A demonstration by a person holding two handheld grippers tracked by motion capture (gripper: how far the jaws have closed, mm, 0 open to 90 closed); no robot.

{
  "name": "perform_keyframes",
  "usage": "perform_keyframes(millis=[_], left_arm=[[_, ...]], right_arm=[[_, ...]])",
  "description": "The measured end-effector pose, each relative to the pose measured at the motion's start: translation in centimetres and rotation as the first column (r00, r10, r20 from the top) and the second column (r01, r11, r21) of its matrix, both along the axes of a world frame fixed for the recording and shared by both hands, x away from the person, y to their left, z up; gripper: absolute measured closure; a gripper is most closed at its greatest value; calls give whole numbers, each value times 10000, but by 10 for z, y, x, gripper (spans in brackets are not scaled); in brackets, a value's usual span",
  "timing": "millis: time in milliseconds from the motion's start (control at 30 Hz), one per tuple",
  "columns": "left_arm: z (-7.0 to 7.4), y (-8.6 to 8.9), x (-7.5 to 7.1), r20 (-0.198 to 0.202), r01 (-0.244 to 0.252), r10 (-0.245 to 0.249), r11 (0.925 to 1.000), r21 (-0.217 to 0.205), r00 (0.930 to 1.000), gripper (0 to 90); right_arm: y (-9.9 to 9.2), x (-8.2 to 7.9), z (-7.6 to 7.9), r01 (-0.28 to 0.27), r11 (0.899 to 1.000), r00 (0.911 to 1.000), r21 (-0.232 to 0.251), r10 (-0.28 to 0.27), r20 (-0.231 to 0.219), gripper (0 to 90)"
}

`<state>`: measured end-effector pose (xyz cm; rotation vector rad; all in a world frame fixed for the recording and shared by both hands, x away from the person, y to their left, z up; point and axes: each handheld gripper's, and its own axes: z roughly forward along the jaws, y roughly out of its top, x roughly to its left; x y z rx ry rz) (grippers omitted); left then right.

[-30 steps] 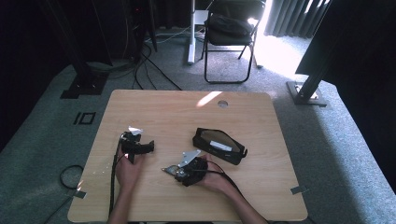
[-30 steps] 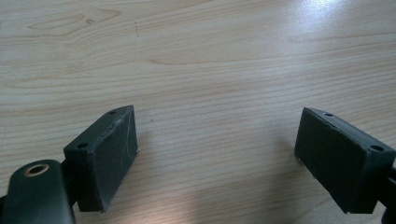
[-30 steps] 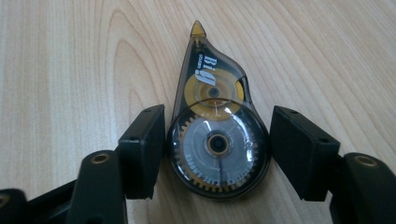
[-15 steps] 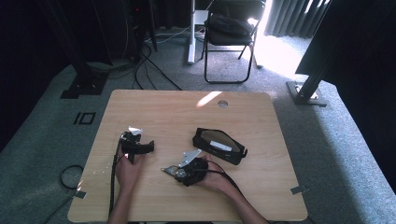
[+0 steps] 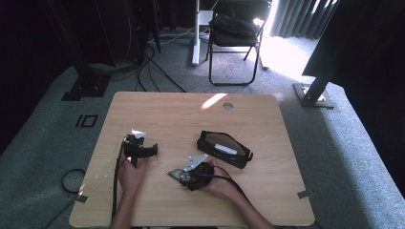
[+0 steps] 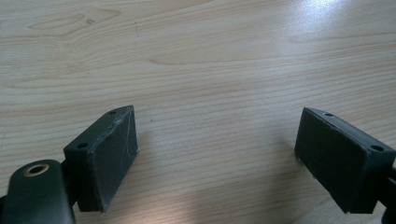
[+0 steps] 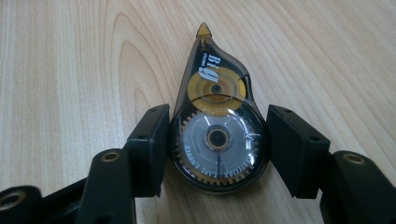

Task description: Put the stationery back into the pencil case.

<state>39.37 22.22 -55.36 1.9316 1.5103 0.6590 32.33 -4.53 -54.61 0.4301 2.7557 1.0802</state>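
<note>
Left hand-held gripper (image 5: 152,150) is resting on the desk (image 5: 157,109) at the left, its jaws spread wide over bare wood and holding nothing. You are keeping it well apart from the work, so it is offering no support there.

Moving right, you are bringing the right hand-held gripper (image 7: 216,144) around the correction tape dispenser (image 7: 215,130), which is lying flat on the desk near the front edge, its pointed tip aimed away from the jaws. The jaws have just been closing, with the dispenser's round body between them. The left pad (image 7: 150,147) looks to be at the casing, while a thin gap is showing at the right one, so this is not yet a firm pinch.

The casing is smooth and curved, so as you are squeezing it could slide forward out of the jaws or spin on the wood. Lifting with so little contact could drop it.

Farther right, a black pencil case (image 5: 224,149) is lying open, near the dispenser.
</note>
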Motion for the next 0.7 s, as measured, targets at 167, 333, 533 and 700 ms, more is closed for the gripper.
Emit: perform_keyframes(millis=[167, 333, 533, 700], left_arm=[[0, 0, 0, -1, -2, 2, 10000, -2, 10000, 134], [0, 0, 0, -1, 1, -1, 10000, 1, 10000, 134], [0, 0, 0, 0, -3, 3, 10000, -6, 10000, 134], [0, 0, 0, 2, -1, 1, 10000, -4, 10000, 134]], right_arm=[[-4, 0, 7, 92, 9997, 9998, 209, -96, 150, 418], [-8, 0, 14, 226, 9992, 9991, 322, -237, 351, 417], [-14, 1, 22, 385, 9980, 9980, 509, -409, 475, 417], [-20, 2, 29, 499, 9967, 9967, 643, -539, 611, 417]])
